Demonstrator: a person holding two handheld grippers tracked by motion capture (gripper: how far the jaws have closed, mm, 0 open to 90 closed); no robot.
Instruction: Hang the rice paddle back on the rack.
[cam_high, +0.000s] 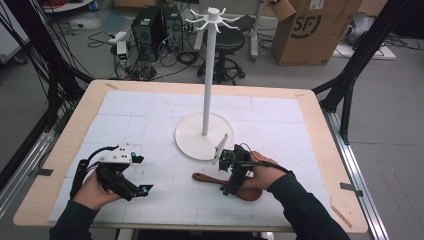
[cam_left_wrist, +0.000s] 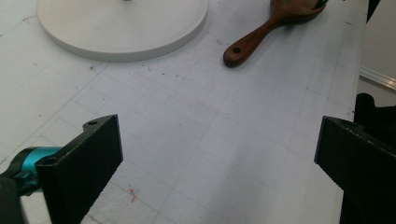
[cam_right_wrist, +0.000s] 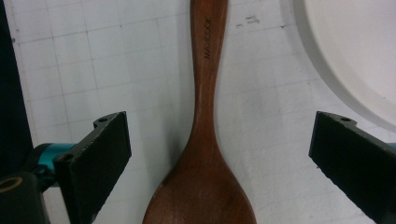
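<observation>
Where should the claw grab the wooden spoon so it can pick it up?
Probably the thin neck of the wooden spoon, just above the bowl, coming straight down. It lies flat, and the right claw hangs open over it, one jaw on each side of the narrow handle.

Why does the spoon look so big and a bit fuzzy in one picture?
In the right gripper view the camera sits close above the spoon, so it looms large and slightly soft; in the high view it looks small; in the left gripper view the black jaws are blurry.

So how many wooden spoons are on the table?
1. The spoon lies flat near the table's front edge, beside the stand base, between the right gripper's open jaws.
</observation>
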